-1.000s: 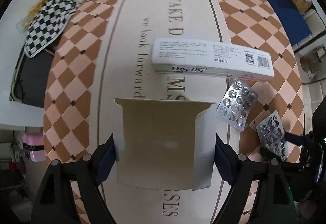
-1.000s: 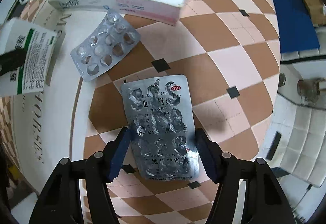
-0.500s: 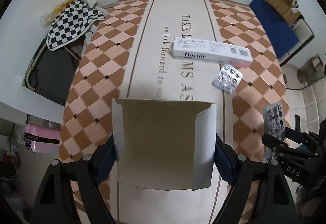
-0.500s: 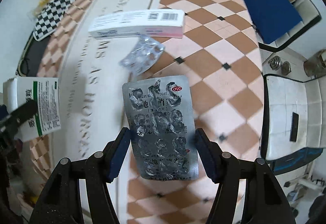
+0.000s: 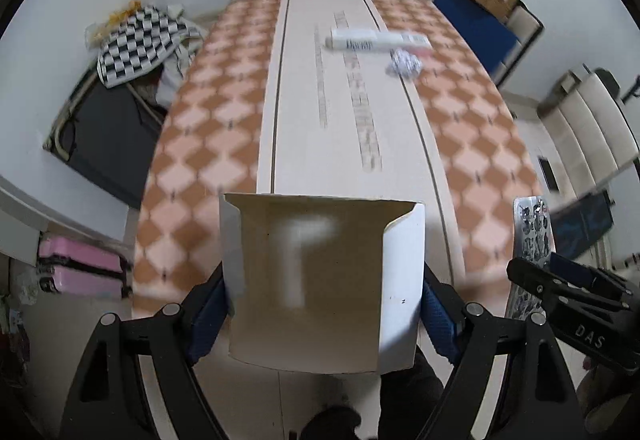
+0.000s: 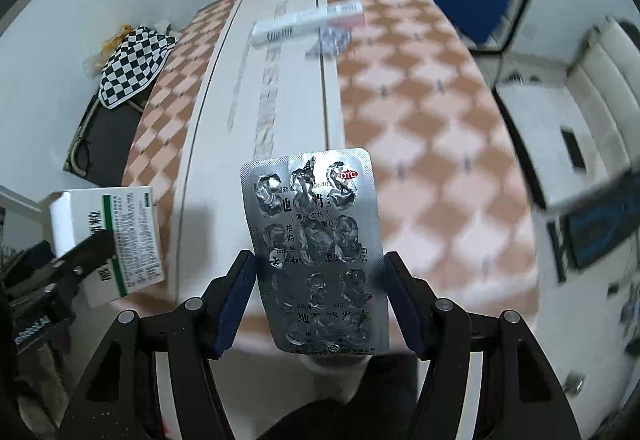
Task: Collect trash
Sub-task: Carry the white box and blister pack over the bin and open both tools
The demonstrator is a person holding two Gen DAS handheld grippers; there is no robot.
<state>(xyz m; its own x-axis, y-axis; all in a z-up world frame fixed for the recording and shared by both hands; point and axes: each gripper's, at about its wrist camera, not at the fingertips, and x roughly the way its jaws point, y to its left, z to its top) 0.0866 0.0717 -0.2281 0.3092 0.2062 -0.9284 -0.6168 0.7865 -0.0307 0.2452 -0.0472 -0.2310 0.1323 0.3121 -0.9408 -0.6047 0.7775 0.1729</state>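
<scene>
Both grippers are clamped on trash, pointing steeply down above the near end of the table (image 5: pixel 208 144). The left gripper (image 5: pixel 324 300) pinches an empty open carton (image 5: pixel 320 280) by its sides; the right gripper (image 6: pixel 318 300) squeezes a crumpled, emptied silver blister sheet (image 6: pixel 316 240) by its long edges.

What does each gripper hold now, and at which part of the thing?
The left gripper holds an opened medicine box by its two side walls. The right gripper holds an empty blister pack by its two long edges, near the lower half.
</scene>
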